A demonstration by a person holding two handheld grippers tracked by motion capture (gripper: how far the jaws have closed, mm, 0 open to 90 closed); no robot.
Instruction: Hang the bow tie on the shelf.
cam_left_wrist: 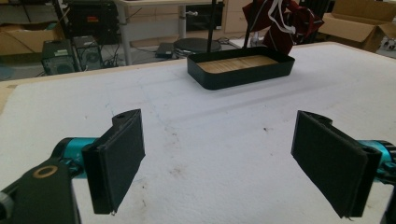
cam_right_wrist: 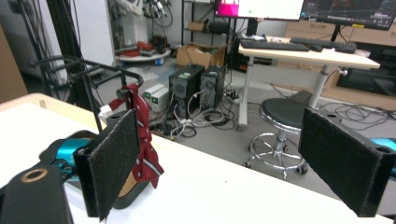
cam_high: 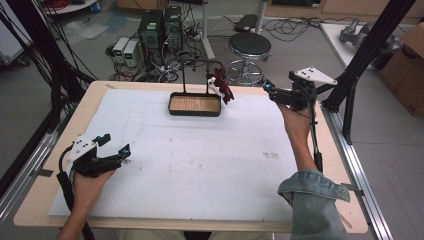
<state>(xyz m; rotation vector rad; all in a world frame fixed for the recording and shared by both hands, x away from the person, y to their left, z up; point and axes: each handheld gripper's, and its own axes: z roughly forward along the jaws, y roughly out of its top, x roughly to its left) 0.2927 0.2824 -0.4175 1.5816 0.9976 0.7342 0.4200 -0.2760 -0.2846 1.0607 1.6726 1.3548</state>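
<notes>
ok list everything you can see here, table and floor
tray: 1, black with wooden bottom, far middle of the table
rack: 1, black, rising from the tray
cloth: 1, dark red and white, hanging at the tray's right end
table sheet: 1, white, covering the table
stool: 1, black seat, floor beyond the table
computer towers: 2, black, floor beyond
cardboard box: 1, brown, right
left claw: open, near left
right claw: open, far right

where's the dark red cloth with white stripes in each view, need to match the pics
High view: the red striped cloth hangs at the far table edge, at the right end of the black tray.
Left gripper view: the cloth is at top right, behind the tray's right end.
Right gripper view: the cloth is left of centre, partly behind the left pad.
Shared landmark: the black tray with its wooden floor.
</notes>
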